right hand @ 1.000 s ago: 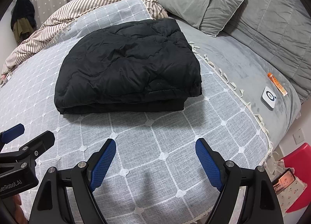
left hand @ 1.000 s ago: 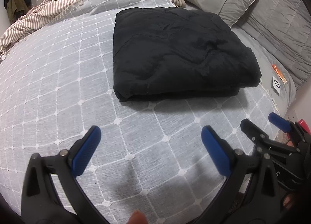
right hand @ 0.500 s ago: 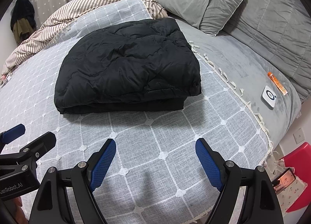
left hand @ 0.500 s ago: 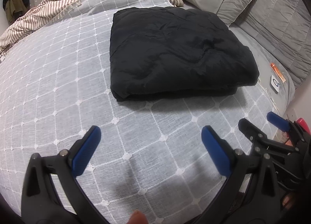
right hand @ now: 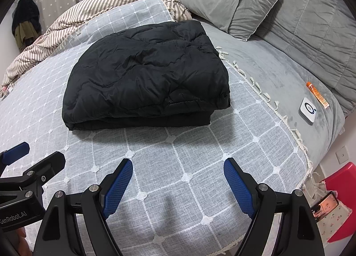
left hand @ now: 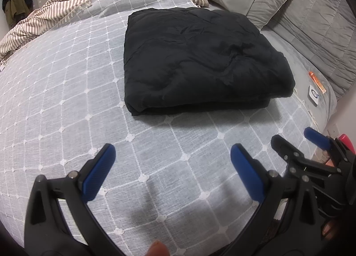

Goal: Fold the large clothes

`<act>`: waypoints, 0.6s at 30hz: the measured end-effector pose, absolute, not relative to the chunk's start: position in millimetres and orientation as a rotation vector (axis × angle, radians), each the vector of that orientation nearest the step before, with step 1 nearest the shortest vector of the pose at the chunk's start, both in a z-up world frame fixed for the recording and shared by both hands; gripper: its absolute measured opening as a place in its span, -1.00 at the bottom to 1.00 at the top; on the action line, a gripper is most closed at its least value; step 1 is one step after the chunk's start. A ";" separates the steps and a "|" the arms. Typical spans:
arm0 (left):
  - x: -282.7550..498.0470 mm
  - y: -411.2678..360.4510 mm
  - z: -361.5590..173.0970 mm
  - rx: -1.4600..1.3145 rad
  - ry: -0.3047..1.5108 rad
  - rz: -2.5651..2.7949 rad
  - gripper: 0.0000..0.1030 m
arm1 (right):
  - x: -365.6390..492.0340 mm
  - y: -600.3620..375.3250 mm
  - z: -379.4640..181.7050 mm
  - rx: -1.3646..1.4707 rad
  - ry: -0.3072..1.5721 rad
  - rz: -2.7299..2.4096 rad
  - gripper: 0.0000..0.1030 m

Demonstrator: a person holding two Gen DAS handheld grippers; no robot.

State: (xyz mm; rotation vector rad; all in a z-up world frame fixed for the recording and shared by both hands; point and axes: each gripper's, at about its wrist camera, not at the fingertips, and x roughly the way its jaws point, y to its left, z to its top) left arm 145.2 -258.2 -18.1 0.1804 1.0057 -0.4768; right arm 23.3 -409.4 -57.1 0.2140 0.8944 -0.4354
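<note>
A big black puffy coat lies on the bed. It is folded up into a thick, soft square, with layers stacked one on top of the other. You can see the layers at the near side, where the fold is round and fat. The top is wrinkled and has stitched lines, and it shines a little. It lies flat and sits still. It rests on the light grey cover with white squares, about in the middle of the bed, closer to the pillow end than to the near edge. Its right side reaches the fringed edge of that cover. In the left view the coat looks the same. Nothing touches it.
</note>
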 end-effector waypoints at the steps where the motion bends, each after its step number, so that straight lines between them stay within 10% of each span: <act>1: 144.8 -258.6 -17.9 0.181 1.006 -0.478 0.99 | 23.1 -409.4 -57.2 0.215 0.894 -0.436 0.65; 18: 142.3 -259.1 -17.6 0.182 1.017 -0.481 0.99 | 20.8 -411.1 -55.1 0.226 0.888 -0.440 0.65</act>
